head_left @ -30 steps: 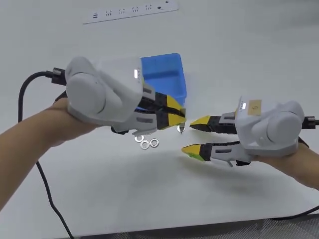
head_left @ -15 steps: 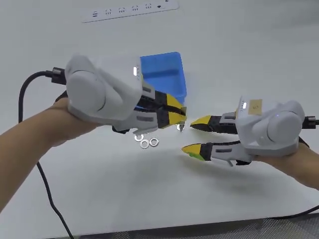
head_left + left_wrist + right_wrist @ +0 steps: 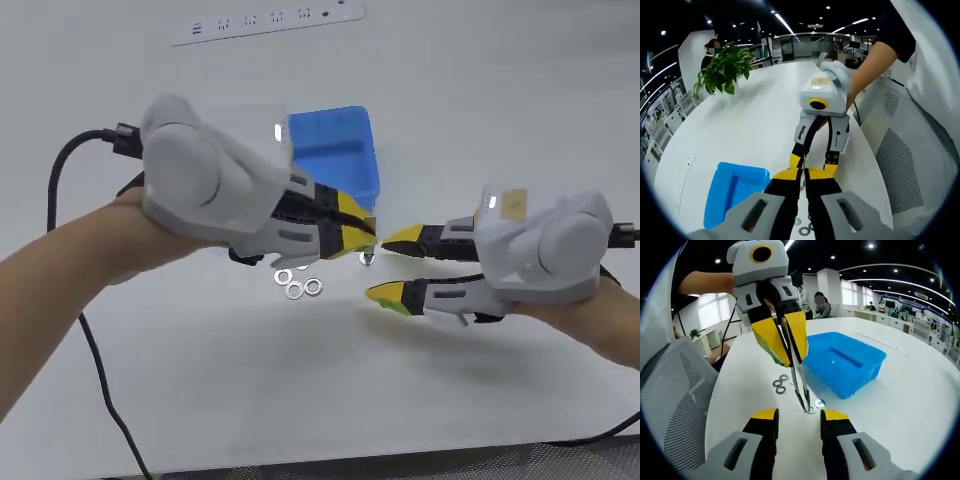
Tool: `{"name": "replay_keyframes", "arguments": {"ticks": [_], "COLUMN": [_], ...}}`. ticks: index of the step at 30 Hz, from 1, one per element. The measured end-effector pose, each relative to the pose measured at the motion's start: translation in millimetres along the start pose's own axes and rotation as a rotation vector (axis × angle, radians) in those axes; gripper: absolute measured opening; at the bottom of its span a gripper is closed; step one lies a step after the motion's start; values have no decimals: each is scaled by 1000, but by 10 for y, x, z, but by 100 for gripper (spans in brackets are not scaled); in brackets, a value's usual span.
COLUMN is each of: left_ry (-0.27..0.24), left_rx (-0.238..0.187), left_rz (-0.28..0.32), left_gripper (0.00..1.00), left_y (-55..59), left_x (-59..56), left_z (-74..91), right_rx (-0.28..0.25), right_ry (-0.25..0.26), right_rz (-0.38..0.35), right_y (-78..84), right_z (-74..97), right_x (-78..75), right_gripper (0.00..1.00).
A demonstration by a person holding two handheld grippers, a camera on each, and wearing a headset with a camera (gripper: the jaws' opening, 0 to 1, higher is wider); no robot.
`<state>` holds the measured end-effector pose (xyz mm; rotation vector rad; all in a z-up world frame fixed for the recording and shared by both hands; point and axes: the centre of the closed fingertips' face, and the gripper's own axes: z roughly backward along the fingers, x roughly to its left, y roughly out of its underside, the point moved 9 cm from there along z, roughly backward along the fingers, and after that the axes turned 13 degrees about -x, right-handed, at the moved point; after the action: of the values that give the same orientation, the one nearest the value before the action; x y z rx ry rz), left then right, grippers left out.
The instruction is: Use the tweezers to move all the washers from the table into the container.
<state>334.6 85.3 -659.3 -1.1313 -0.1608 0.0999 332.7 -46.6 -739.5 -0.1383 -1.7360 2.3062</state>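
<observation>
- The left tool (image 3: 362,230) is squeezing its jaws together on the tweezers (image 3: 796,372), so the thin tips are pointing down at the worktop (image 3: 250,380). I'm guessing that's because the jaws themselves are way too chunky for tiny flat parts.
- The tweezer tips are touching down at one washer (image 3: 810,410), with another washer (image 3: 820,403) lying just beside it. Can't tell if the tips are actually pinching it yet.
- Both of those are sitting near the blue container (image 3: 335,150), toward the near edge of the worktop from it, so the carry is looking short.
- Three more washers (image 3: 298,285) are lying in a little cluster just under the left tool, well in from the near edge of the worktop. So plenty of the job is waiting.
- The right tool (image 3: 383,268) is hovering opposite, jaws apart and carrying nothing, aiming straight at the tweezer tips. Probably it's just staying out of the way while giving its camera a good look at the pick.
</observation>
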Motion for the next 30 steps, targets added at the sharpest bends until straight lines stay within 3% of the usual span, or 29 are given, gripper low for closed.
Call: {"name": "replay_keyframes", "arguments": {"ticks": [7, 17, 30], "left_ry": [2, -3, 4], "left_rx": [14, 26, 38], "left_rz": [0, -9, -24], "left_gripper": [8, 8, 8], "left_y": [20, 33, 23], "left_x": [9, 28, 31], "left_z": [18, 5, -29], "right_rx": [-37, -44, -34], "right_ry": [-48, -118, -127], "right_rz": [23, 84, 154], "right_y": [-94, -156, -142], "right_z": [-99, -186, -180], "right_x": [-77, -48, -81], "right_gripper": [30, 17, 10]}}
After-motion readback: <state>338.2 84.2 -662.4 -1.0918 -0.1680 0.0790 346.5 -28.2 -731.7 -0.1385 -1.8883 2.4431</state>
